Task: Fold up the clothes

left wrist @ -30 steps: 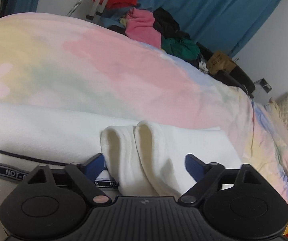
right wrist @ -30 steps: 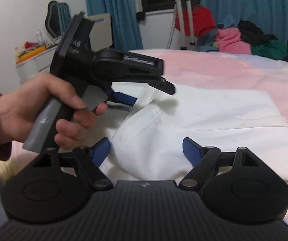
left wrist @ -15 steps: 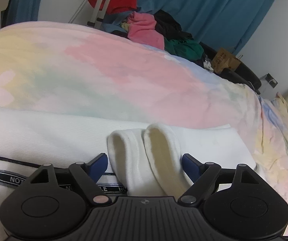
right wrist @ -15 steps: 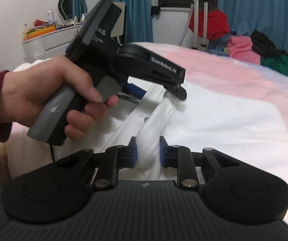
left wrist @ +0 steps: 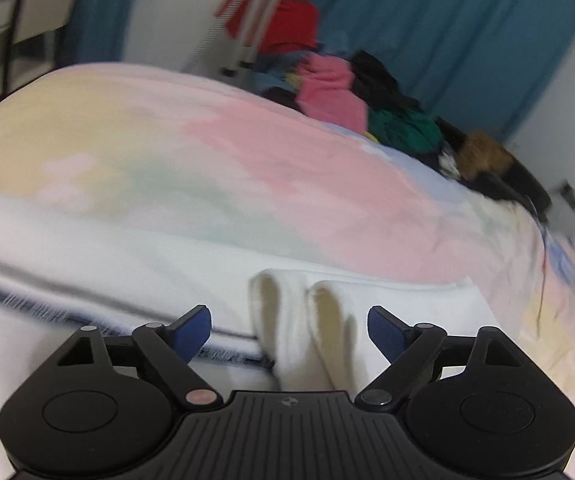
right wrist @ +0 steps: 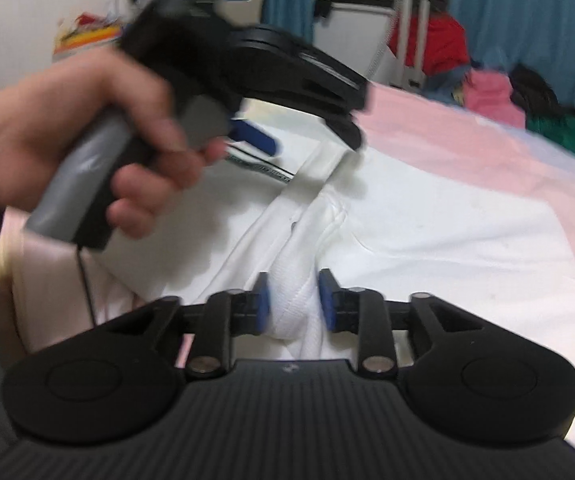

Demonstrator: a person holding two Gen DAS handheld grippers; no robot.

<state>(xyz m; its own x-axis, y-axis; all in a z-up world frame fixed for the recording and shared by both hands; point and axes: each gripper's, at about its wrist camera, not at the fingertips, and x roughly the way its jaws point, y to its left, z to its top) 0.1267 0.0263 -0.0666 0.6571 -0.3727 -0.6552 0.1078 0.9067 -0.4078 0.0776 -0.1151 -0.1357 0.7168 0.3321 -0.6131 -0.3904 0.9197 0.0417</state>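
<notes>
White garment [left wrist: 135, 264] lies spread on the pastel bedspread [left wrist: 271, 168] in the left wrist view, its bunched fold [left wrist: 307, 328] rising at 6 o'clock between the spread blue pads of the left gripper [left wrist: 289, 330], which touch nothing. A clothes pile [left wrist: 359, 100] sits at 1 o'clock before blue curtains [left wrist: 447, 32]. In the right wrist view, the right gripper [right wrist: 293, 302] pinches a ridge of the white garment [right wrist: 427, 232] between its blue pads, while at 10 o'clock the person's hand [right wrist: 71, 140] grips the left gripper's handle above the cloth; motion blur softens its outline.
</notes>
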